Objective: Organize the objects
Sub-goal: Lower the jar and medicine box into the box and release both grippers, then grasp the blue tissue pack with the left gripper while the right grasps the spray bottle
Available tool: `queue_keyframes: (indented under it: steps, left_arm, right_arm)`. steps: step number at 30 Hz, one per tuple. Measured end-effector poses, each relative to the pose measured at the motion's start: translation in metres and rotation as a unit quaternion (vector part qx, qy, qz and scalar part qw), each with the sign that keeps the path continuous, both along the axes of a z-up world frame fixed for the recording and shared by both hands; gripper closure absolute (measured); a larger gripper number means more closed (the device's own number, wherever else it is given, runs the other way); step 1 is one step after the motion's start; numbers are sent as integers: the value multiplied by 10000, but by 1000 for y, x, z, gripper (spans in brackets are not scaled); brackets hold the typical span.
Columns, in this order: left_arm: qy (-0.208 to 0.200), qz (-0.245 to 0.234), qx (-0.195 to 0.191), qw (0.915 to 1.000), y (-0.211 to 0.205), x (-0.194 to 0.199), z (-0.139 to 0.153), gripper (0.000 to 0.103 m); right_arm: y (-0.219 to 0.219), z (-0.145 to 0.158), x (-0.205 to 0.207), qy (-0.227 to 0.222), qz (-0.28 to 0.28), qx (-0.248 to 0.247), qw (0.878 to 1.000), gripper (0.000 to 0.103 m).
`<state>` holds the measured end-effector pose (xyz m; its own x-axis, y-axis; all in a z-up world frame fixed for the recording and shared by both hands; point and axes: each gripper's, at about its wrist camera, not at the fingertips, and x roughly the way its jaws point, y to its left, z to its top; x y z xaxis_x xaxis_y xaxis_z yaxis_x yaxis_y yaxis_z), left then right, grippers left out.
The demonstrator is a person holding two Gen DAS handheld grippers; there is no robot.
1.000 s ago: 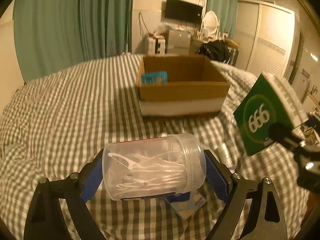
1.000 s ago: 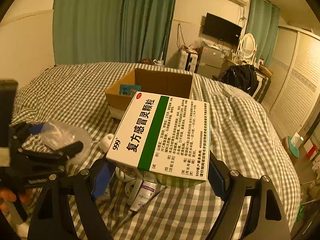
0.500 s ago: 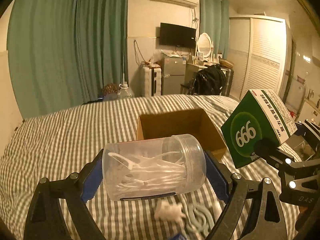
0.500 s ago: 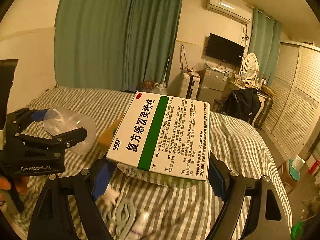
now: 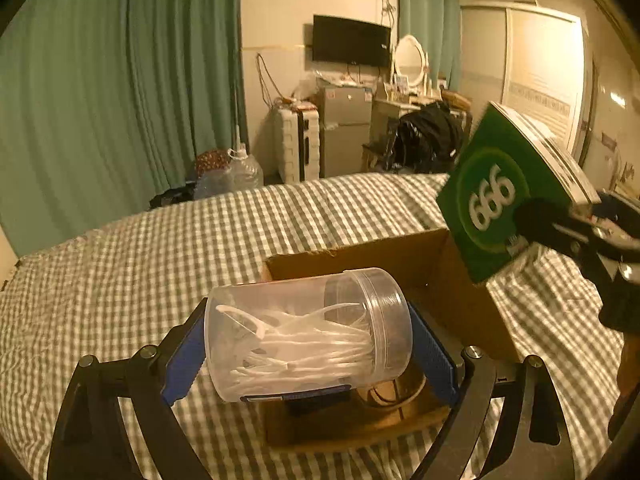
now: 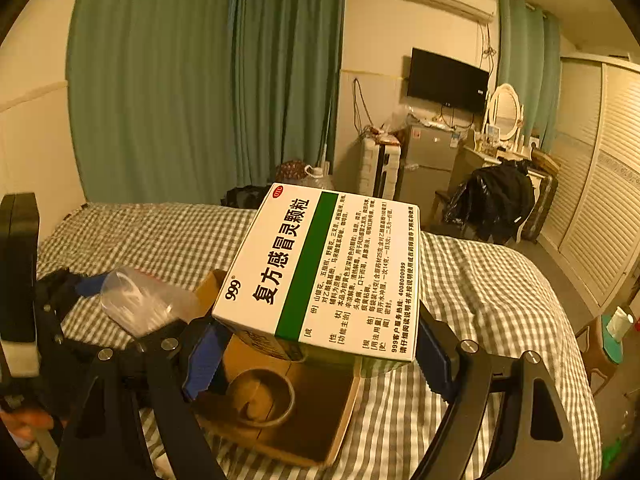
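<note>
My left gripper [image 5: 308,354] is shut on a clear plastic jar of white floss picks [image 5: 308,330], held on its side just above the near part of an open cardboard box [image 5: 460,280]. My right gripper [image 6: 316,350] is shut on a white and green medicine box [image 6: 324,272], also over the cardboard box [image 6: 328,412]. A roll of brown tape [image 6: 260,396] lies inside the box. From the left wrist view the medicine box [image 5: 504,196] hangs at the right, above the box's right wall. In the right wrist view the jar [image 6: 140,304] shows at the left.
The cardboard box rests on a bed with a green and white checked cover [image 5: 120,272]. Behind the bed are green curtains [image 5: 120,80], a small fridge [image 5: 344,128], a chair with a black bag [image 6: 496,200] and wardrobe doors [image 6: 592,200].
Both grippers have moved forward with their loads and now hang over the cardboard box, which fills the lower view. The loose items on the bedcover have dropped out of sight.
</note>
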<state>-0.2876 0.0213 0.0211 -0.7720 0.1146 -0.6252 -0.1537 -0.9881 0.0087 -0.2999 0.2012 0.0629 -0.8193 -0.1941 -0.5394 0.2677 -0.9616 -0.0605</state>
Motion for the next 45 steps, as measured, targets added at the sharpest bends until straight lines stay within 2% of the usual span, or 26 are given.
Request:
queue_keyframes:
  steps: [4, 7, 13, 16, 18, 24, 33, 36, 40, 43, 45]
  left_arm:
    - [-193, 14, -73, 9998, 8, -22, -24, 10]
    - [-145, -34, -206, 9997, 11, -25, -36, 10]
    - [-197, -169, -160, 9995, 16, -18, -37, 9]
    - [-168, -209, -178, 9995, 20, -7, -27, 7]
    - [-43, -120, -273, 9995, 20, -2, -15, 1]
    - [242, 37, -298, 9993, 18, 37, 27, 0]
    - [177, 292, -197, 9992, 4, 101, 49, 0]
    - [98, 417, -277, 9987, -1, 126, 45, 0]
    - [-41, 679, -372, 9970, -5, 151, 25, 0]
    - [-121, 1129, -398, 9927, -9, 168, 3, 0]
    - [-228, 1330, -516, 9895, -9, 177, -16, 0]
  right_arm:
    - [-2, -26, -25, -231, 21, 23, 9997, 21]
    - [4, -44, -32, -420, 49, -123, 9990, 21]
    - [10, -39, -29, -430, 127, -218, 9988, 17]
    - [14, -27, -22, -364, 76, -221, 9991, 11]
    - [18, -16, -12, -285, 33, -217, 9994, 10]
    - [22, 18, 25, -132, -98, 95, 9998, 10]
    - [32, 37, 99, -214, -79, -6, 9997, 10]
    - [31, 38, 129, -114, -14, -23, 9999, 10]
    - [31, 26, 159, -9, 12, 52, 10000, 10]
    - [30, 0, 173, -123, 104, 102, 9998, 10]
    - [26, -28, 179, -356, 148, 232, 9990, 10]
